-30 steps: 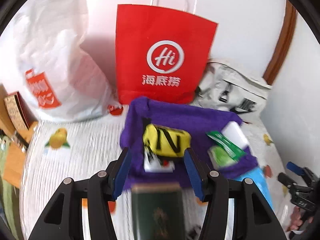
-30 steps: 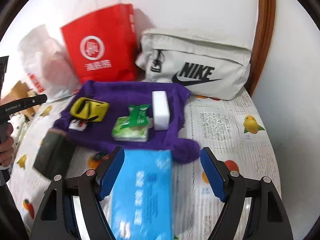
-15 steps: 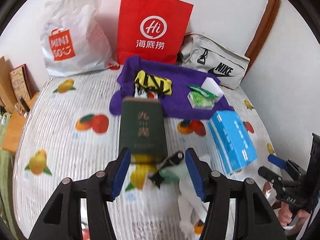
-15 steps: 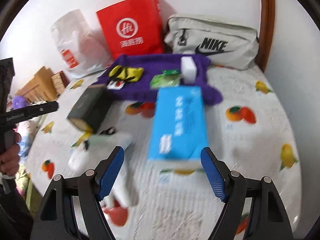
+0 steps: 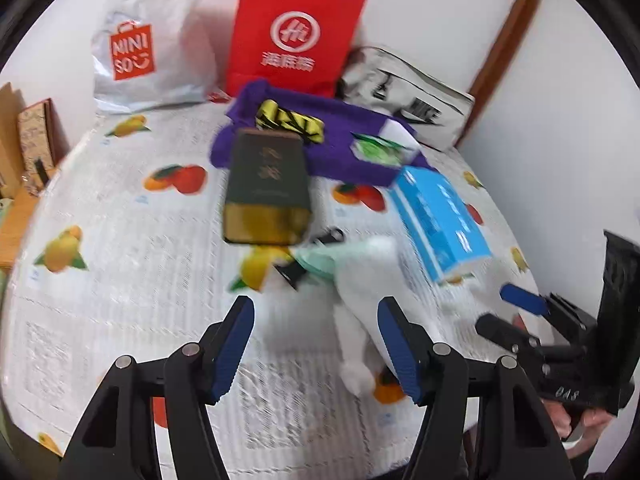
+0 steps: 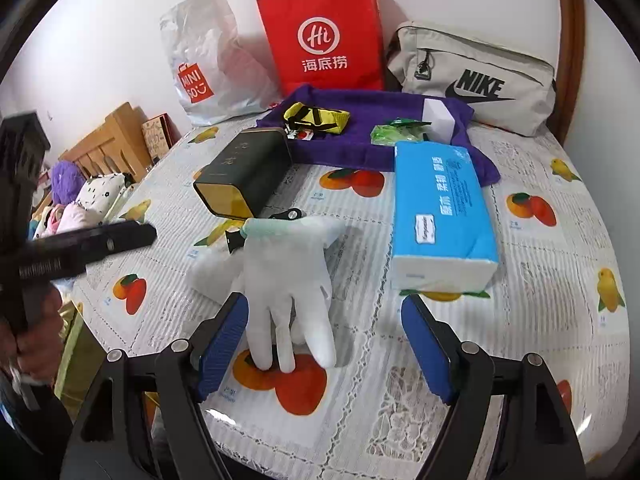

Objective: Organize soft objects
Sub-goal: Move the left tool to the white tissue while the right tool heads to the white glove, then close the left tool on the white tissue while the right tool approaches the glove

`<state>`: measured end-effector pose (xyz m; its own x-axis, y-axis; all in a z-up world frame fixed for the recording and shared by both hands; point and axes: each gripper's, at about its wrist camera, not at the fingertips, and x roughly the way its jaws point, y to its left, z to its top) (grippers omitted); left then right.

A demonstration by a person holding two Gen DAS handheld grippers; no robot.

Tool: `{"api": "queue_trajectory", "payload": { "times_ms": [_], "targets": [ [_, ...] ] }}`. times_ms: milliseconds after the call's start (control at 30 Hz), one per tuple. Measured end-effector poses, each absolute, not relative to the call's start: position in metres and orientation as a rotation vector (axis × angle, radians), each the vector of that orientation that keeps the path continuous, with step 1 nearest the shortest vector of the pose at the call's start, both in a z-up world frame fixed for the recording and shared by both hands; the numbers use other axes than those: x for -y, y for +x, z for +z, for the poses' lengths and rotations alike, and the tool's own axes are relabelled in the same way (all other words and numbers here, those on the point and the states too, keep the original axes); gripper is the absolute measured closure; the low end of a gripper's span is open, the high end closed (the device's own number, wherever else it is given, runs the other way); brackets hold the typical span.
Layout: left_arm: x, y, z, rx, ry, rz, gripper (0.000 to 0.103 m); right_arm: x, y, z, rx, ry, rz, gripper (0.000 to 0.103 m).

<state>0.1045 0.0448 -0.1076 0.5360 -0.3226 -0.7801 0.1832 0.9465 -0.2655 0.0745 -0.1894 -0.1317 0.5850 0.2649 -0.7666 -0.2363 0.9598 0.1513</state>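
White and limp, the cotton glove (image 6: 286,276) lies just left of the blue tissue pack (image 6: 440,216) on the desk (image 6: 540,320); both grippers' fingers (image 6: 224,336) gape empty, the left gripper's (image 5: 316,344) just widening; pinching its cuff seems wisest.

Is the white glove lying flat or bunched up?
Flat: the white glove lies spread on the tablecloth, fingers splayed toward the camera.

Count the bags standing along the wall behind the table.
3. The white Miniso plastic bag is leftmost, the red paper bag is in the middle, and the grey Nike bag is rightmost. Others may be hidden behind them.
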Motion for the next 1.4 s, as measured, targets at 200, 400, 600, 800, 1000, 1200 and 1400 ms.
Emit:
{"api": "queue_trajectory", "payload": {
  "times_ms": [200, 400, 600, 800, 1000, 1200, 1400],
  "targets": [
    [-0.012, 0.088, -0.139, -0.995, -0.093, -0.393, 0.042, 0.212, 0.055, -0.138, -0.893, 0.073, 0.244, 0.025],
    [0.008, 0.084, -0.165, -1.02, -0.027, -0.397, 0.044, 0.236, 0.043, -0.145, -0.881, 0.102, 0.203, 0.025],
    [0.017, 0.079, -0.179, -1.003, 0.084, -0.373, 0.085, 0.241, 0.045, -0.156, -0.893, 0.083, 0.206, 0.025],
    [-0.007, 0.08, -0.162, -0.972, 0.025, -0.31, 0.086, 0.237, 0.049, -0.166, -0.902, 0.106, 0.244, 0.025],
    [-0.036, 0.077, -0.153, -0.946, -0.038, -0.248, 0.086, 0.217, 0.061, -0.174, -0.907, 0.072, 0.287, 0.025],
    [-0.058, 0.082, -0.154, -0.944, -0.08, -0.193, 0.085, 0.184, 0.087, -0.177, -0.904, 0.04, 0.351, 0.025],
    [-0.076, 0.085, -0.162, -0.954, -0.119, -0.174, 0.085, 0.153, 0.116, -0.195, -0.931, 0.027, 0.397, 0.025]
  ]
}}
